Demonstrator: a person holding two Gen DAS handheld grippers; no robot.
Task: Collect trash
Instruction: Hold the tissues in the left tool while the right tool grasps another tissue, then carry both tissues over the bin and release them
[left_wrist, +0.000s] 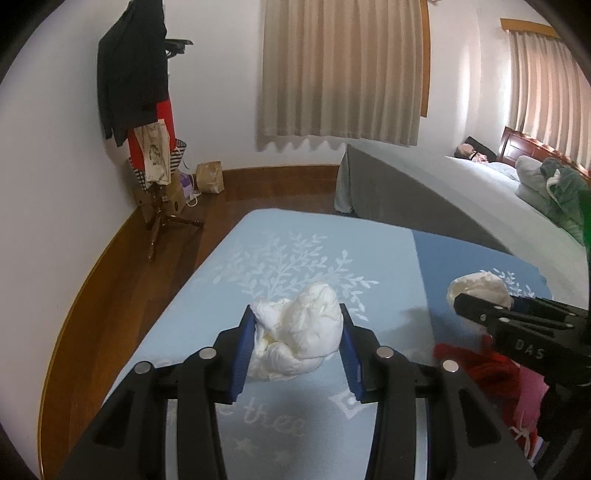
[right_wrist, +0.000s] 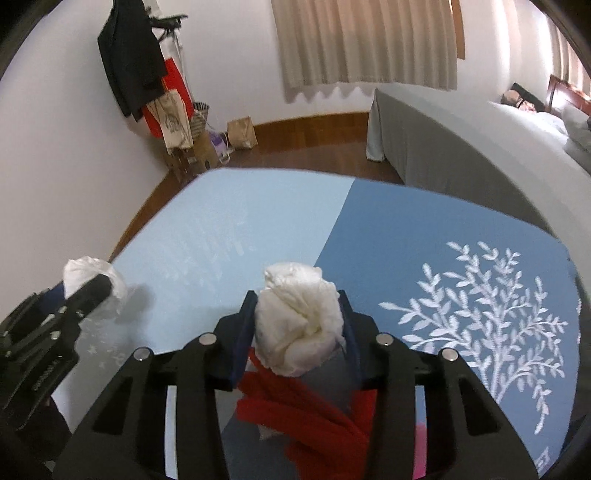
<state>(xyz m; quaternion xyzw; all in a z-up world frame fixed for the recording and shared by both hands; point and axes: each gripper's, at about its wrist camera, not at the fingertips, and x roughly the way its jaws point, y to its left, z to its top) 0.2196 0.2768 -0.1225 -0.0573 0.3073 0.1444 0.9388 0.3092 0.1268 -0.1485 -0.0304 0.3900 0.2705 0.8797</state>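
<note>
I see white walls (left_wrist: 229, 74) and a dark wood floor (left_wrist: 122, 280) with wooden skirting. Beige curtains (left_wrist: 343, 70) hang on the far wall, another set far right, daylight glowing through. Coat stand (left_wrist: 155, 110) far left with dark clothes and bags, paper bag (left_wrist: 209, 177) beside it. Grey-covered bed (left_wrist: 424, 192) on the right, wooden headboard (left_wrist: 517, 144). Near me, a blue leaf-print blanket (right_wrist: 461, 229).

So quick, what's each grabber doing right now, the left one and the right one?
Left gripper: closed on a crumpled white paper ball.
Right gripper: closed on another crumpled white paper ball.
</note>
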